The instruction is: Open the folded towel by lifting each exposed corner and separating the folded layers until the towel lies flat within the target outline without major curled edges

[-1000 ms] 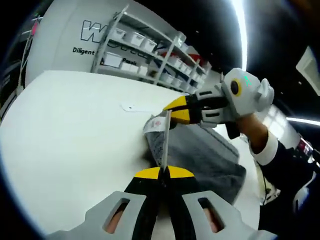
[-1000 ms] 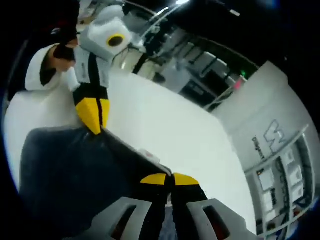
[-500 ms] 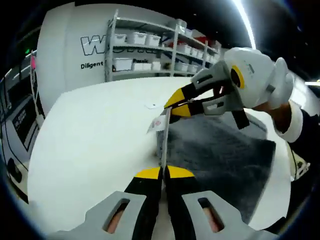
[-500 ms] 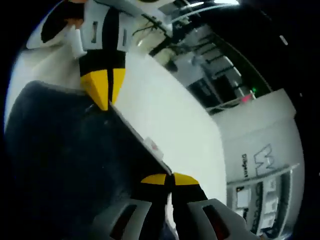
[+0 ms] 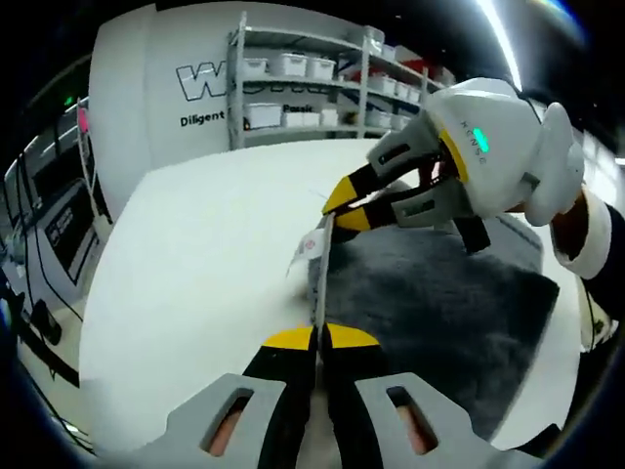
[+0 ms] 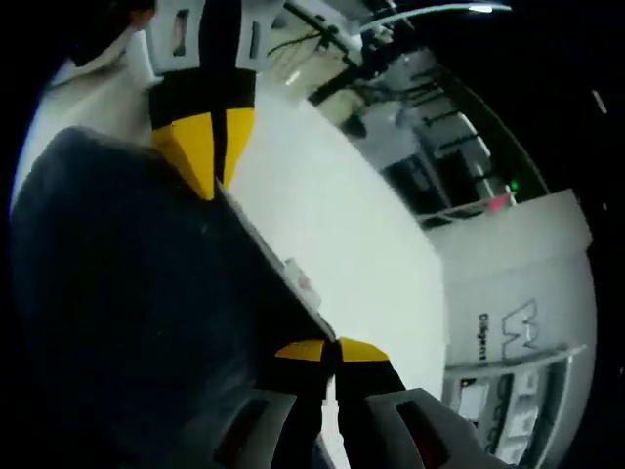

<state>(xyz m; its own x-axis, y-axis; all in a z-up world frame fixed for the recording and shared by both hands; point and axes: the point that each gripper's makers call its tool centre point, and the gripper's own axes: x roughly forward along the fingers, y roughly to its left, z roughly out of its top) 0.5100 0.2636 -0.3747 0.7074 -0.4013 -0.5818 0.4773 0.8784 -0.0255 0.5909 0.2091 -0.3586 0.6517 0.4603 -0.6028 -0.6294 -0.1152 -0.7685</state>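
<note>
Left gripper view: the left gripper [image 5: 319,337] is rising from the bottom w/ its yellow-tipped fingers [image 5: 289,340] pinched tight on the near end of the dark grey towel's [image 5: 439,313] edge, which is running taut as a thin line away toward the far end. The right gripper [image 5: 344,206] is coming in from the right, its yellow fingers closed on the far end of that same edge, just beside a small white label [image 5: 307,247] hanging off the towel. The rest of the towel is spreading out to the right of the held edge over the white tabletop [image 5: 195,264]. A hand [image 5: 576,210] w/ a white cuff is showing behind the right gripper. Far off, a shelf rack [image 5: 303,88] w/ white bins is standing against a wall w/ lettering. Right gripper view: the right gripper [image 6: 334,348] is at the bottom, fingers [image 6: 361,350] shut on the towel [image 6: 127,283] edge; the dark cloth is spreading over the left half, its edge stretching up-left to the left gripper [image 6: 207,176], whose yellow fingers are clamping the other end. The white label [image 6: 301,281] is sitting on the edge btw the two grippers, nearer the right one. The white tabletop [image 6: 352,225] is lying to the right of the edge.
</note>
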